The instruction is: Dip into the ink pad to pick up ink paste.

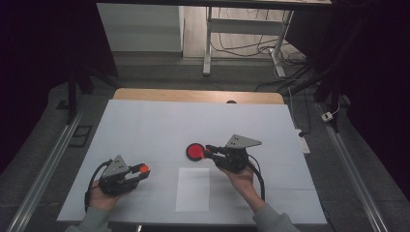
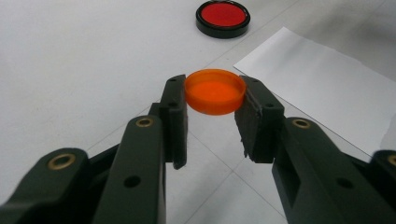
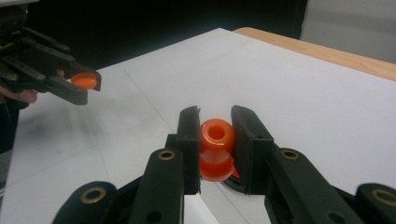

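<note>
My left gripper [image 1: 140, 170] is shut on a round orange cap [image 2: 215, 91], held by its rim just above the table at the near left. My right gripper [image 1: 208, 151] is shut on a small orange hollow piece [image 3: 217, 134], whose open end faces the camera and whose wider lower part shows below the jaws. It hangs at the right edge of a red disc with a black rim [image 1: 195, 152] lying flat mid-table. In the right gripper view the left gripper [image 3: 86, 83] shows at upper left with the orange cap [image 3: 84, 80]. The red disc [image 2: 222, 17] lies ahead of the left gripper.
A white cover [image 1: 145, 125] spreads over the table, with the wooden edge [image 1: 193, 95] showing at the back. A white sheet of paper [image 1: 192, 189] lies near the front between the two hands. Cables and desk legs stand on the floor beyond.
</note>
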Motion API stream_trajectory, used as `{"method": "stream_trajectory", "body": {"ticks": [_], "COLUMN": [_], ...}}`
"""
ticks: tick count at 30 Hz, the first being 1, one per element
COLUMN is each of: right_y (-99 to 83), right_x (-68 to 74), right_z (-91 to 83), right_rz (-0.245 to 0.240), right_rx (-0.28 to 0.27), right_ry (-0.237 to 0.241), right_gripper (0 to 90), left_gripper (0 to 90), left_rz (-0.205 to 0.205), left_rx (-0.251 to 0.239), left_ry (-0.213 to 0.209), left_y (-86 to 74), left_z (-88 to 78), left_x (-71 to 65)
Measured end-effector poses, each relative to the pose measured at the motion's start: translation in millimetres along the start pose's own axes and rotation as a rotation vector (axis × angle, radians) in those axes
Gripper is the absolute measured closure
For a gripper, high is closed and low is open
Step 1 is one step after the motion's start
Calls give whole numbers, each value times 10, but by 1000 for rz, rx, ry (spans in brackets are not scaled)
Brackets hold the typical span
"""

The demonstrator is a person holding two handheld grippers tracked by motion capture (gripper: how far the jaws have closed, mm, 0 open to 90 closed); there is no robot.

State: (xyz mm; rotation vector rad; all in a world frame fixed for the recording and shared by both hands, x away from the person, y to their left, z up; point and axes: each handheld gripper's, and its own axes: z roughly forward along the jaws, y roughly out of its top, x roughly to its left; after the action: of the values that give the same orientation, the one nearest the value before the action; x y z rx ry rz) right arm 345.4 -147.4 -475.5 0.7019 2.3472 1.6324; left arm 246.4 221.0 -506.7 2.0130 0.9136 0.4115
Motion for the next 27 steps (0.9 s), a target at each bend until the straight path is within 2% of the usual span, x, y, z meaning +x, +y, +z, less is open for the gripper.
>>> {"method": "stream_trajectory", "body": {"ticks": [8, 22, 27], "right_y": [48, 56, 44], "right_x": [-24, -11, -58], "right_z": [136, 404, 465], "right_rz": [-16, -35, -42], "right_rx": [23, 64, 81], "right_ry": [-9, -31, -42], "right_gripper": [736, 736, 736], "left_gripper": [650, 650, 650], "left_rz": [-8, 8, 12], "left_rx": [-5, -1, 2], "left_ry": [-5, -16, -11], "left_y": [-12, 38, 36], "left_z": [3, 46, 41], "left_x": [26, 18, 1]}}
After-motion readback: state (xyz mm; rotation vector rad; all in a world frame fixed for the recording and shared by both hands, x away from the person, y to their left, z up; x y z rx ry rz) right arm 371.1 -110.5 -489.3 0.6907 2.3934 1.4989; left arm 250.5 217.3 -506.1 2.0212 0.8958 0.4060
